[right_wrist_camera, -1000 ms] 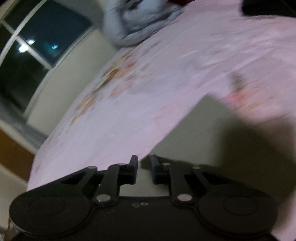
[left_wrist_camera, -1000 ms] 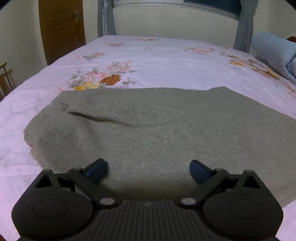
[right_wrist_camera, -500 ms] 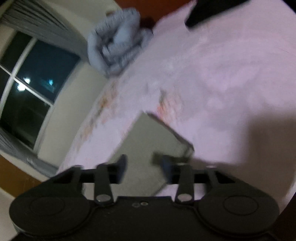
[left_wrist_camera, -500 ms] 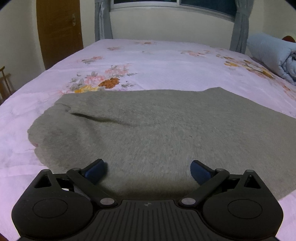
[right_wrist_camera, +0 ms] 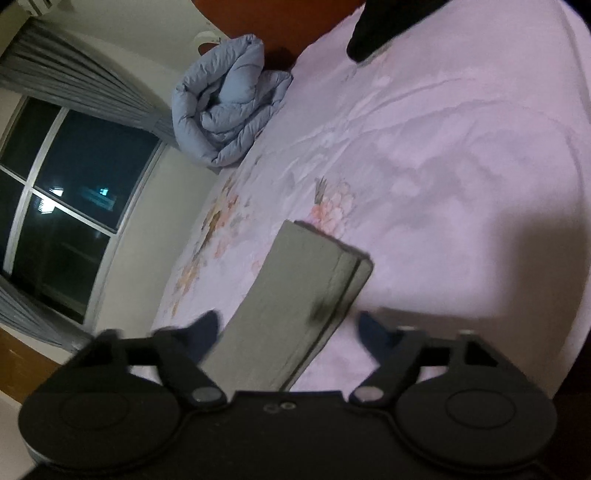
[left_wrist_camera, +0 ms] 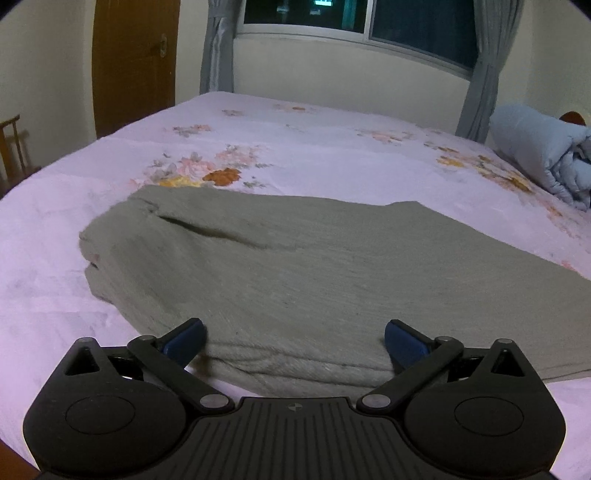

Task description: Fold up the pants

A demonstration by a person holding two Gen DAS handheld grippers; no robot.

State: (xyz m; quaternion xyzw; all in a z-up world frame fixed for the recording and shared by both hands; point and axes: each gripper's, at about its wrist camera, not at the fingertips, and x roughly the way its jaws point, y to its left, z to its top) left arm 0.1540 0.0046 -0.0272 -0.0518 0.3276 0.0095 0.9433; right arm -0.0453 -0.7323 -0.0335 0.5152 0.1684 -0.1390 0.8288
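Grey-green pants [left_wrist_camera: 314, 266] lie flat, folded lengthwise, on the pink flowered bed sheet [left_wrist_camera: 332, 147]. My left gripper [left_wrist_camera: 293, 338] hovers open over their near edge, blue pads wide apart and holding nothing. In the right wrist view the narrow leg end of the pants [right_wrist_camera: 291, 280] runs out from under the gripper, its layered cuff edge showing. My right gripper [right_wrist_camera: 290, 325] straddles that leg. Its jaws are closing, the cloth lies between them, and the pads stand clear of it on both sides. The view is rolled and slightly blurred.
A rolled light-blue duvet [left_wrist_camera: 543, 155] lies at the head of the bed, the same duvet [right_wrist_camera: 229, 107] in the right view. A dark object [right_wrist_camera: 384, 26] sits on the far sheet. Beyond the bed are a window [left_wrist_camera: 354, 22], grey curtains, a brown door [left_wrist_camera: 133, 62] and a wooden chair [left_wrist_camera: 13, 147].
The left gripper drew back, so the pants' near edge now shows. The right gripper swung along the bed and rolled; its jaws went from nearly shut to wide, now straddling the leg end.
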